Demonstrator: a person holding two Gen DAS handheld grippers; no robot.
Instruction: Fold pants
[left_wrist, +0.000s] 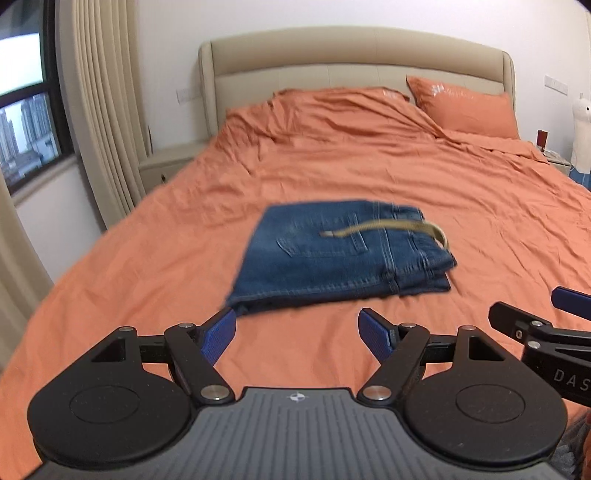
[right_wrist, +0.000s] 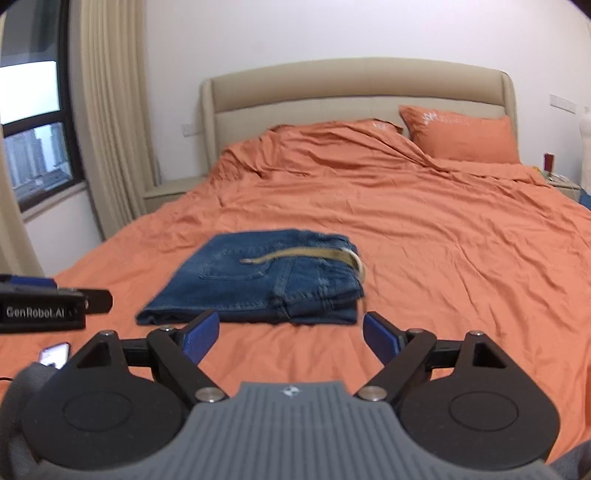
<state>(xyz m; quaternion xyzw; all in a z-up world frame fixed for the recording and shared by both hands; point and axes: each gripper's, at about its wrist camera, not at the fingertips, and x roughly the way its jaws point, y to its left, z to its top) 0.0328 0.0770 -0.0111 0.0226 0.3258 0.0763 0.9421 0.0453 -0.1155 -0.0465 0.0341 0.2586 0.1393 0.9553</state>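
Observation:
Blue jeans (left_wrist: 332, 254) lie folded into a compact stack on the orange bed sheet (left_wrist: 424, 173), with a tan belt (left_wrist: 388, 227) draped across the top. They also show in the right wrist view (right_wrist: 266, 284), belt (right_wrist: 314, 254) on top. My left gripper (left_wrist: 297, 334) is open and empty, held just short of the jeans' near edge. My right gripper (right_wrist: 291, 336) is open and empty, also just short of the near edge. Part of each gripper shows in the other's view: the right one (left_wrist: 535, 325) and the left one (right_wrist: 44, 302).
An orange pillow (left_wrist: 465, 107) leans on the beige headboard (left_wrist: 351, 55). Curtains (left_wrist: 107, 110) and a window are at the left, with nightstands on both sides. A phone (right_wrist: 55, 353) lies on the sheet at the near left. The sheet is wrinkled.

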